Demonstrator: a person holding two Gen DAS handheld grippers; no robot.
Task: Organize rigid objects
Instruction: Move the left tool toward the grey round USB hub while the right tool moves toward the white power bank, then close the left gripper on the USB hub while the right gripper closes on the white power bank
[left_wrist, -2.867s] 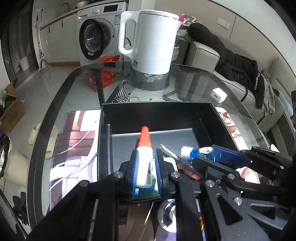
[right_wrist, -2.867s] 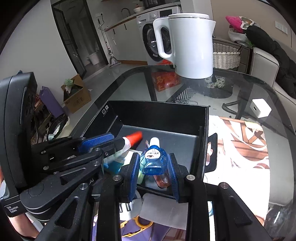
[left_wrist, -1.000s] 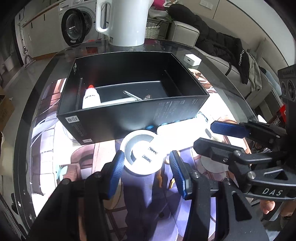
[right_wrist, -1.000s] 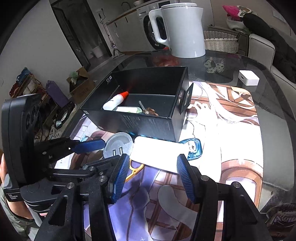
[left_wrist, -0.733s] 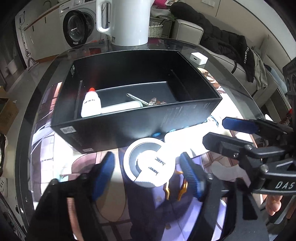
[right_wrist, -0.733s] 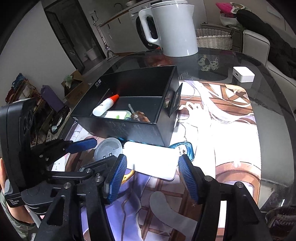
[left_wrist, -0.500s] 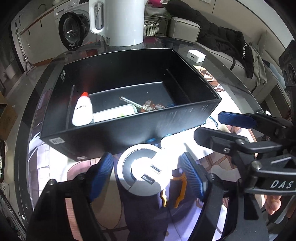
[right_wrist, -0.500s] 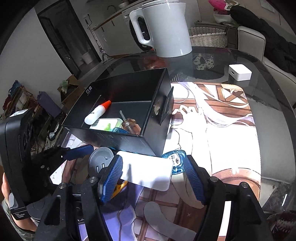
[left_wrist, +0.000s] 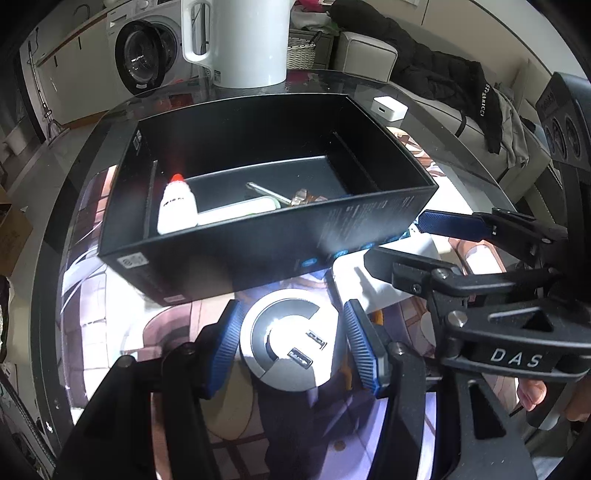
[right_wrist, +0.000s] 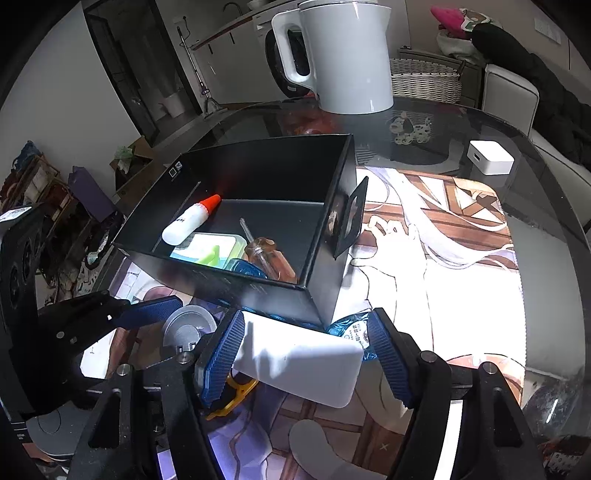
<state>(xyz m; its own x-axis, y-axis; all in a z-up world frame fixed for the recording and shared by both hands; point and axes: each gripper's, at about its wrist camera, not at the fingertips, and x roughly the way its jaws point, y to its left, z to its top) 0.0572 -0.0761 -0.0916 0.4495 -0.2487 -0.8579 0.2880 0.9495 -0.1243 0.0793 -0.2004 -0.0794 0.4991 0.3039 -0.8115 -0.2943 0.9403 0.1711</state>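
The left hand-held gripper (left_wrist: 291, 349) has just been narrowing, its jaws bracketing the round charger (left_wrist: 290, 345), seemingly not yet gripping. The right hand-held gripper (right_wrist: 306, 356) stands wide around the white power bank (right_wrist: 299, 363). The two could collide, or scrape the black box (right_wrist: 258, 291) just ahead. Open worktop (right_wrist: 461, 295) lies right.

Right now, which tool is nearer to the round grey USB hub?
Left. The left tool straddles the round grey USB hub, its jaws just closing. The right tool straddles the white power bank beside it.
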